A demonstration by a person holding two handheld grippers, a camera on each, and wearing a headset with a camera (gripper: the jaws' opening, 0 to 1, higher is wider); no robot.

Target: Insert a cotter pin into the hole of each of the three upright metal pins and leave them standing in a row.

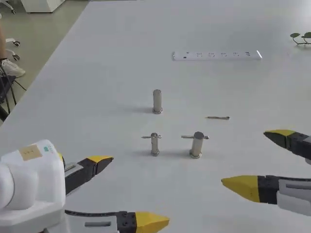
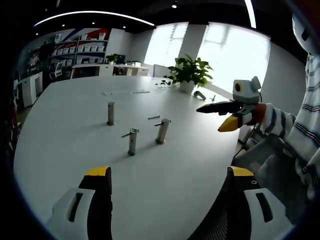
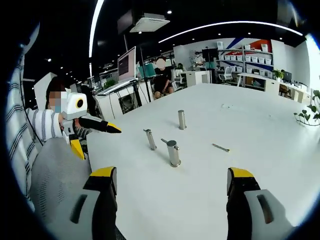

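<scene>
Three upright metal pins stand on the white table (image 1: 97, 97). The far pin (image 1: 157, 101) has no cotter pin in it. The near left pin (image 1: 154, 144) and the near right pin (image 1: 197, 144) each carry a cotter pin through the top. A loose cotter pin (image 1: 217, 117) lies flat to the right of the far pin. My left gripper (image 1: 126, 191) is open at the near left, short of the pins. My right gripper (image 1: 255, 160) is open at the near right, with nothing between its fingers. The left gripper view has the same pins (image 2: 132, 141) ahead of it.
A white power strip (image 1: 216, 55) lies across the far side of the table. A small plant (image 1: 301, 38) sits at the far right edge, and a potted plant (image 2: 189, 72) stands beyond the table. A grey chair (image 2: 270, 165) is by the near edge.
</scene>
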